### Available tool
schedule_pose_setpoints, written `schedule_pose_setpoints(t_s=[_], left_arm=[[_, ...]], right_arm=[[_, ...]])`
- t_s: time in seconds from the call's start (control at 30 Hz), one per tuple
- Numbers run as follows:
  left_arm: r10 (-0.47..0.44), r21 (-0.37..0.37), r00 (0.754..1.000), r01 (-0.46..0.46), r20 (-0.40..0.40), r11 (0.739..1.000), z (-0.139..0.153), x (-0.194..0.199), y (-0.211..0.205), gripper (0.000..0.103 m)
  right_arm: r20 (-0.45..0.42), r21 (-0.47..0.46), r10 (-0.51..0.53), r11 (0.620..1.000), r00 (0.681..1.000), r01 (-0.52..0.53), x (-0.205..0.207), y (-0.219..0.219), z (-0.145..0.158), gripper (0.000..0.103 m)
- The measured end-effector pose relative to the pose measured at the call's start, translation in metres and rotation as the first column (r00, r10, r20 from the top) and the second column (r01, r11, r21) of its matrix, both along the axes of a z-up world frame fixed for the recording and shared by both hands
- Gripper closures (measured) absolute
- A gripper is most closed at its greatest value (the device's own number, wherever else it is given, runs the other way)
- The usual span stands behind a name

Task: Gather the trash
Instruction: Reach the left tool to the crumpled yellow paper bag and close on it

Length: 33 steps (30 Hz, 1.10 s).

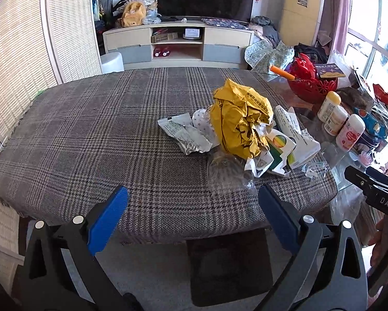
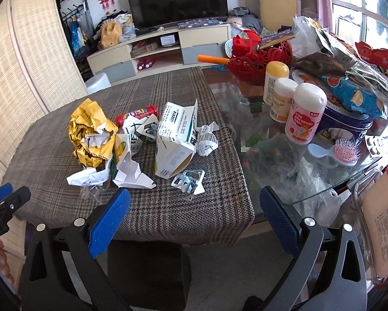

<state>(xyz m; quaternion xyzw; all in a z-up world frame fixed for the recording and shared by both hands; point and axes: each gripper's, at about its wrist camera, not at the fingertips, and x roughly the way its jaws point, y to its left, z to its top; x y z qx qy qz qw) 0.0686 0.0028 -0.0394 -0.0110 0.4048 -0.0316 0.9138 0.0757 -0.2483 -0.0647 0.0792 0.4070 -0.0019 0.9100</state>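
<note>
Plaid-clothed counter [image 2: 168,215] carrying a trash heap; both claws gaping wide, gripping nothing.
Yellow wrapper [image 2: 90,134] is lying crumpled at the heap's left, touching white paper scraps [image 2: 131,173]; torn carton [image 2: 175,140] is sitting just beside it, red tube [image 2: 137,114] behind. Left claw [image 1: 192,202] and right claw [image 2: 194,207] are hovering near the counter's front edge. Bottles [image 2: 303,111] are standing on glass, right.

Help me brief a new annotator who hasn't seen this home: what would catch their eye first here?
First, the crumpled yellow wrapper atop a heap of torn paper on the plaid tablecloth, with an opened white carton beside it. Next, the red basket and white bottles crowding the glass tabletop to the right. Both the left gripper and right gripper hang open, short of the pile.
</note>
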Motion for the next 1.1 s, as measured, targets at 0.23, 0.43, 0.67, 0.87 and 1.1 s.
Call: schedule_pose_setpoints(t_s=[0.23, 0.43, 0.67, 0.87, 1.1], left_arm=[[-0.004, 0.045, 1.0, 0.003, 0.002, 0.999, 0.026, 0.038, -0.008, 0.008], [-0.061, 0.038, 0.997, 0.062, -0.047, 0.997, 0.035, 0.067, -0.024, 0.014], [-0.076, -0.027, 0.991, 0.073, -0.113, 0.997, 0.027, 0.105, -0.034, 0.01], [-0.09, -0.016, 0.985, 0.088, -0.146, 0.996, 0.012, 0.13, -0.054, 0.008], [-0.087, 0.039, 0.978, 0.096, -0.189, 0.995, -0.008, 0.15, -0.075, 0.008]], right_arm=[[-0.093, 0.089, 0.022, 0.996, 0.995, -0.014, 0.035, -0.015, 0.0, 0.025], [-0.194, 0.079, 0.072, 0.995, 0.978, -0.057, 0.056, -0.003, -0.017, 0.048], [-0.21, 0.101, 0.064, 0.994, 0.975, -0.044, 0.063, -0.005, -0.037, 0.049], [-0.227, 0.125, 0.072, 0.991, 0.971, -0.044, 0.071, -0.006, -0.049, 0.049], [-0.245, 0.097, 0.093, 0.993, 0.965, -0.071, 0.083, -0.001, -0.059, 0.049]])
